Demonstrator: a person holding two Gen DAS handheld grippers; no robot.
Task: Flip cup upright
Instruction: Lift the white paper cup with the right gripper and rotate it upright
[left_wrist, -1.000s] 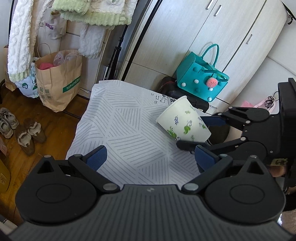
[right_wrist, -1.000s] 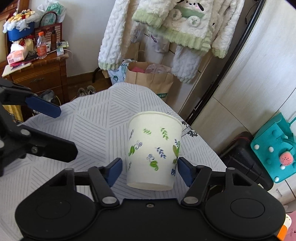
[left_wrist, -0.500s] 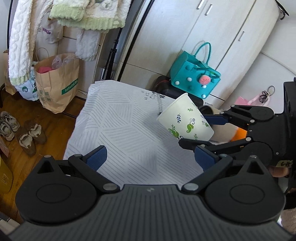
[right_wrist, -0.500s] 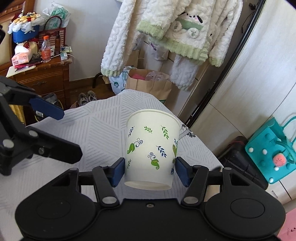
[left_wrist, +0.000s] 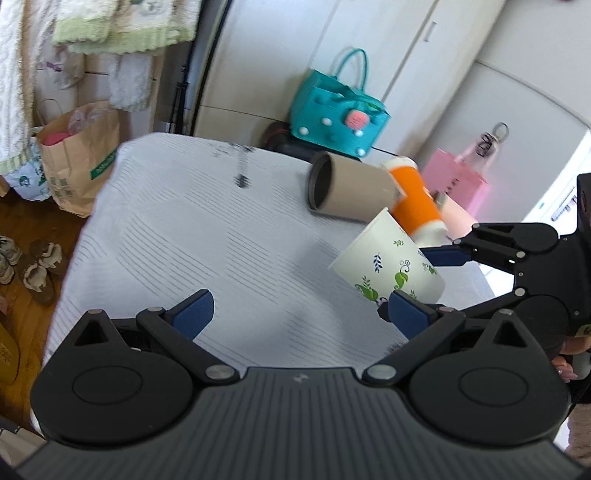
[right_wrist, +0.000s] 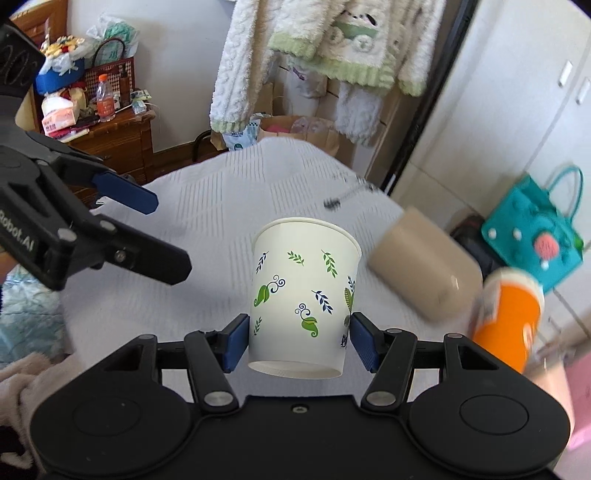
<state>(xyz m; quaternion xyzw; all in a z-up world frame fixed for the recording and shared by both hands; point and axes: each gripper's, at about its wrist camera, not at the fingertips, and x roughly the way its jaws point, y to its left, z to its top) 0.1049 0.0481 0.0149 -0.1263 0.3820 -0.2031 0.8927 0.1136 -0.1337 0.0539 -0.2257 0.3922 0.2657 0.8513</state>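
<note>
A white paper cup (right_wrist: 304, 291) with green and blue leaf prints is held in my right gripper (right_wrist: 299, 341), whose blue pads press its lower sides. It is lifted above the white striped tablecloth (right_wrist: 207, 229), rim pointing away from the camera. In the left wrist view the same cup (left_wrist: 388, 264) is tilted, gripped by the right gripper (left_wrist: 421, 284) at the right. My left gripper (left_wrist: 295, 314) is open and empty over the cloth (left_wrist: 207, 236), to the left of the cup. It also shows in the right wrist view (right_wrist: 147, 236).
A brown cup (left_wrist: 347, 192) lies on its side at the table's far right, an orange cup (left_wrist: 415, 201) beside it. A teal bag (left_wrist: 338, 112), a paper bag (left_wrist: 75, 162) and shoes (left_wrist: 38, 269) sit on the floor around the table.
The right gripper has lifted the cup higher and turned it more upright. Both views have swung, bringing the brown and orange cups into view. The left gripper stays open.
</note>
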